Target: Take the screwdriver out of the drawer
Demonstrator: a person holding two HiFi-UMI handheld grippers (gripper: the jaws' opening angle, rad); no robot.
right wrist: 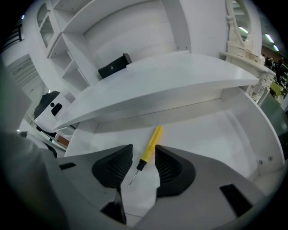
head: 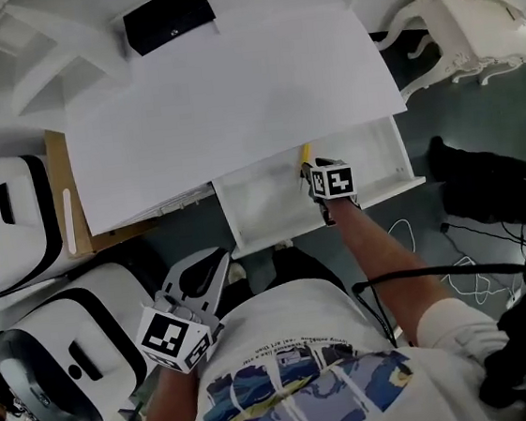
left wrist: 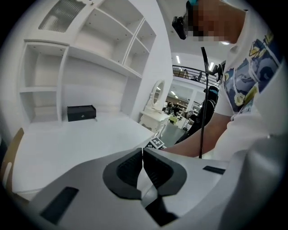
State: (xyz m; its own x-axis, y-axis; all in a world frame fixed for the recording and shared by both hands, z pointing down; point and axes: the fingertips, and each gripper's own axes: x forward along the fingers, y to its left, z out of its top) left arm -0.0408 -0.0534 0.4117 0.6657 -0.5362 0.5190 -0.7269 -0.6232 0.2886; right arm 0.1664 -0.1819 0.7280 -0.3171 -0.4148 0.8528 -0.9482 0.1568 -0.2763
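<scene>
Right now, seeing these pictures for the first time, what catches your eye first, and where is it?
The slim yellow-handled screwdriver stands out, lying on the floor of the open white drawer between the parted fingers of the right gripper, not yet gripped. Next comes the small black box at the back of the white desk top. The left gripper hangs near the person's body, fingers together.
</scene>
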